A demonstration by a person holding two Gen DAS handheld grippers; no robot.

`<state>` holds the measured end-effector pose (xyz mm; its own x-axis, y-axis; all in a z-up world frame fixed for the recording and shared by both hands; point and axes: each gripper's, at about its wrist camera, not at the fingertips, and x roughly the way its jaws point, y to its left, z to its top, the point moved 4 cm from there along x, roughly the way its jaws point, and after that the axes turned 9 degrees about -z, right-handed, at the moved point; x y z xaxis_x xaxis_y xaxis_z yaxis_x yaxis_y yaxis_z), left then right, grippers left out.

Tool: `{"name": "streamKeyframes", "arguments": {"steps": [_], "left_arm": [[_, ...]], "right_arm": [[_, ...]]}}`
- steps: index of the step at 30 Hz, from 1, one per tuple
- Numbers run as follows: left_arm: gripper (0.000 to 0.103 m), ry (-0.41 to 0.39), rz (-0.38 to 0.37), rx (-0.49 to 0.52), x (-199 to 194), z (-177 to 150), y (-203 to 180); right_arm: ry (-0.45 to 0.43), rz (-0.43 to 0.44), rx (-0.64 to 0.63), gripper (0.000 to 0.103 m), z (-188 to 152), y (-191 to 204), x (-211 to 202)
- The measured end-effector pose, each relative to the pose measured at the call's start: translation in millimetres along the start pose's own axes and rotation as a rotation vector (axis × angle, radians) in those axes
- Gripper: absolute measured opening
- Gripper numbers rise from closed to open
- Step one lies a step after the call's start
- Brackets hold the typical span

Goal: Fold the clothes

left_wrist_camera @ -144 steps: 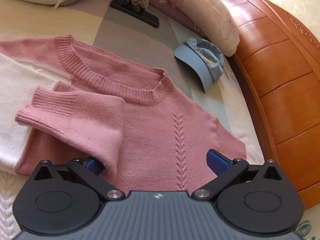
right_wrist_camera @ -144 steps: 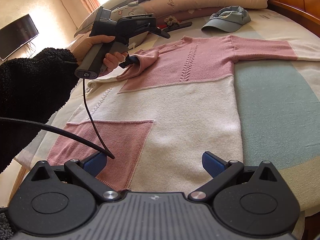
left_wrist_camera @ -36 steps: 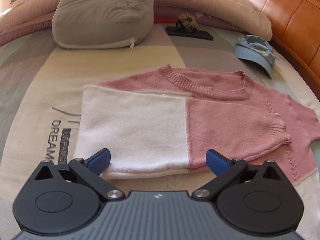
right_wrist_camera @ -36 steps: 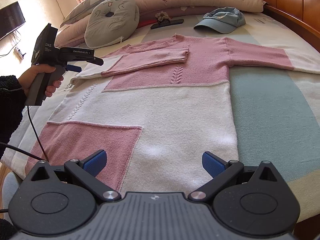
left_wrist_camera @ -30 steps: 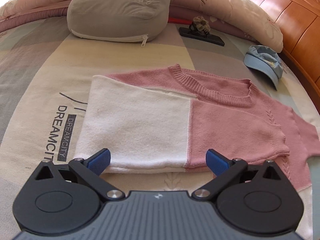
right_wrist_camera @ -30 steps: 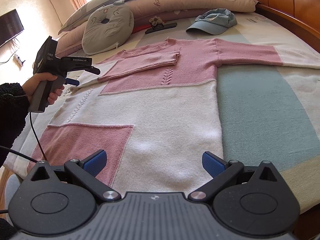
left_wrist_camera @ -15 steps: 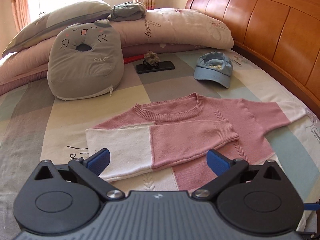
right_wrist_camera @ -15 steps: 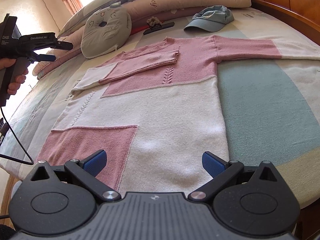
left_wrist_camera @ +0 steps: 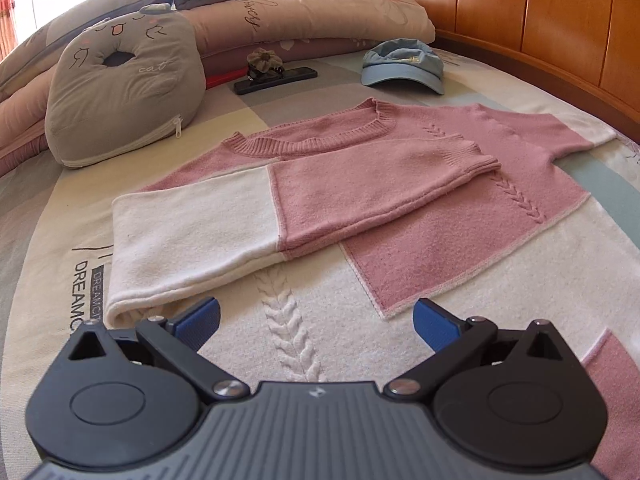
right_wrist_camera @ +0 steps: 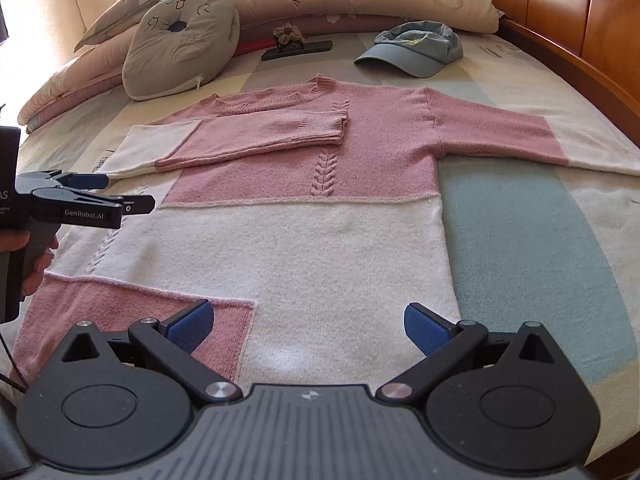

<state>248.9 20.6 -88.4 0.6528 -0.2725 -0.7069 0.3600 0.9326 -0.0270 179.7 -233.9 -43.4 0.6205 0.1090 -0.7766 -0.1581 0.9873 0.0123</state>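
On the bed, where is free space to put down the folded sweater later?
Bare blanket lies right of the sweater body, below its spread sleeve. A smaller patch lies between the cat cushion and the folded sleeve. It is crowded near the pillows, around the cap and phone.

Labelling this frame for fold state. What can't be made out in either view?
- Sweater hem: both views, hidden behind each gripper's own body.
- Far sleeve cuff: cut off by the right edge in the right wrist view; hidden past the bed's curve in the left wrist view.
- Bedsheet print: left wrist view, partly covered by the folded sleeve.
- Cap logo: too small.
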Motion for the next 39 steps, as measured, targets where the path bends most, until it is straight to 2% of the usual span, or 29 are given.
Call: {"name": "streamKeyframes", "arguments": {"steps": [2, 6, 9, 13, 18, 23, 26, 35, 39], "left_arm": [[0.102, -0.008, -0.006, 0.021, 5, -5, 1], [0.102, -0.07, -0.053, 0.023, 2, -13, 8], [0.102, -0.053, -0.073, 0.06, -1, -16, 15], [0.102, -0.06, -0.017, 0.074, -8, -18, 27], [0.102, -0.052, -0.056, 0.002, -4, -24, 42], [0.102, -0.061, -0.077, -0.016, -2, -26, 46], [0.102, -0.063, -0.09, -0.026, 0, -26, 47], [0.102, -0.063, -0.093, -0.032, 1, -26, 48], [0.102, -0.063, -0.094, -0.032, 1, -26, 49]], "right_arm": [[-0.008, -0.027, -0.007, 0.103, 13, 4, 8], [-0.03, -0.023, -0.019, 0.103, 42, 13, 28], [-0.045, -0.031, -0.02, 0.103, 60, 18, 44], [-0.094, 0.015, -0.007, 0.103, 83, 27, 63], [-0.113, 0.086, -0.017, 0.103, 110, 42, 92], [-0.086, 0.122, -0.042, 0.103, 113, 52, 123], [-0.085, 0.116, -0.063, 0.103, 109, 54, 136], [-0.169, 0.112, -0.135, 0.103, 97, 56, 139], [-0.166, 0.092, -0.169, 0.103, 96, 58, 138]]}}
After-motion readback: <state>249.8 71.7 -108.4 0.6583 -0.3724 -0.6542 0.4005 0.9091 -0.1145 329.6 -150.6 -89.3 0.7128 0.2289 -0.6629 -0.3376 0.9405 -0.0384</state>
